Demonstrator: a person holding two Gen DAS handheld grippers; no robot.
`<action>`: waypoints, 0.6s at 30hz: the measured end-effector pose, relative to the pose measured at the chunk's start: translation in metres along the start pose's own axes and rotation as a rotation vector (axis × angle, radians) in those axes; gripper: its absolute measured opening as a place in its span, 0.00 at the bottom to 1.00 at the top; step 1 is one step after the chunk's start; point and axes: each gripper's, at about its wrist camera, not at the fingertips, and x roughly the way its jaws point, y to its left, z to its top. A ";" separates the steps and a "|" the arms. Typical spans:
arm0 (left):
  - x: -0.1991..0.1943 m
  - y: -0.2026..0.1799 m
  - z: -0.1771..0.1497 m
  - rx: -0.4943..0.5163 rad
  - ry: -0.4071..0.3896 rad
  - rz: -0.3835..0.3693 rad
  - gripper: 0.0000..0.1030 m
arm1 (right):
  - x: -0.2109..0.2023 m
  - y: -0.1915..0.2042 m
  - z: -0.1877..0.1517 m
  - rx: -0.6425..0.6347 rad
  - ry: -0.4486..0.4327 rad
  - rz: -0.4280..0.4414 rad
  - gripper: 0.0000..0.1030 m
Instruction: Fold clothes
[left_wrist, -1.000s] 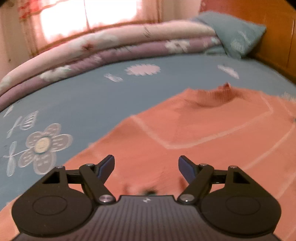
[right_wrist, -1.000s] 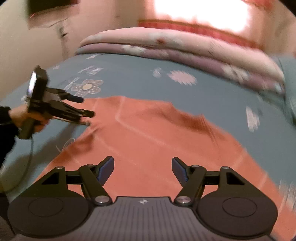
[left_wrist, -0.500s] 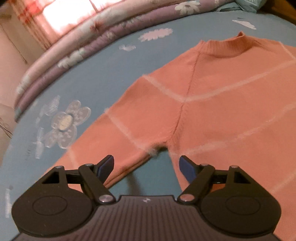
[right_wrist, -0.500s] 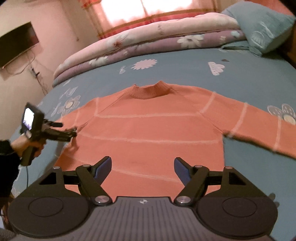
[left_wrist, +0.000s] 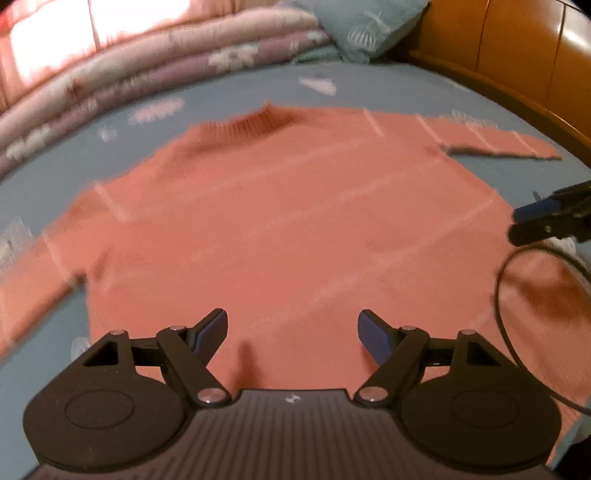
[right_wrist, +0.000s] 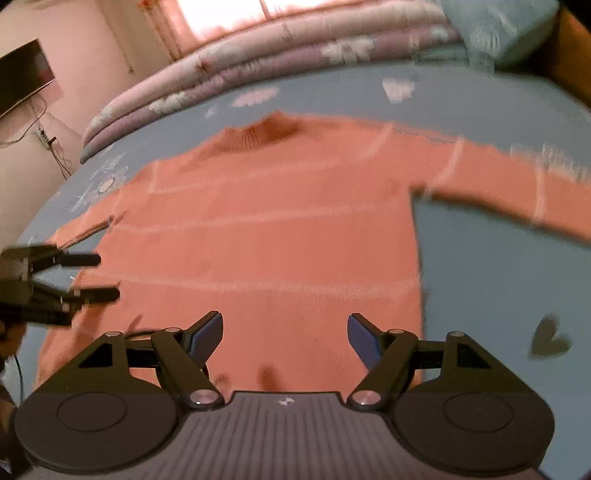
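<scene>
Orange pale-striped sweater (left_wrist: 295, 221), blue floral bedsheet (right_wrist: 498, 277)

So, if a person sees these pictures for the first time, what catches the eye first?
First, the big orange sweater with thin pale stripes, spread flat on the blue flowered bedsheet, collar toward the folded quilts at the far edge. Next, the two black grippers over its near hem, both with jaws open and empty: the left gripper and the right gripper. A wooden headboard stands on the right.
</scene>
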 end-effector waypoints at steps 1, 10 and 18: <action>0.004 0.002 -0.006 -0.030 0.027 0.003 0.76 | 0.003 -0.004 -0.003 0.017 0.009 0.006 0.76; 0.003 0.012 -0.030 -0.181 0.055 0.033 0.86 | -0.020 -0.037 -0.005 0.064 -0.065 0.003 0.80; 0.005 0.008 -0.030 -0.237 0.058 0.050 0.92 | 0.003 -0.093 0.091 0.236 -0.332 -0.061 0.85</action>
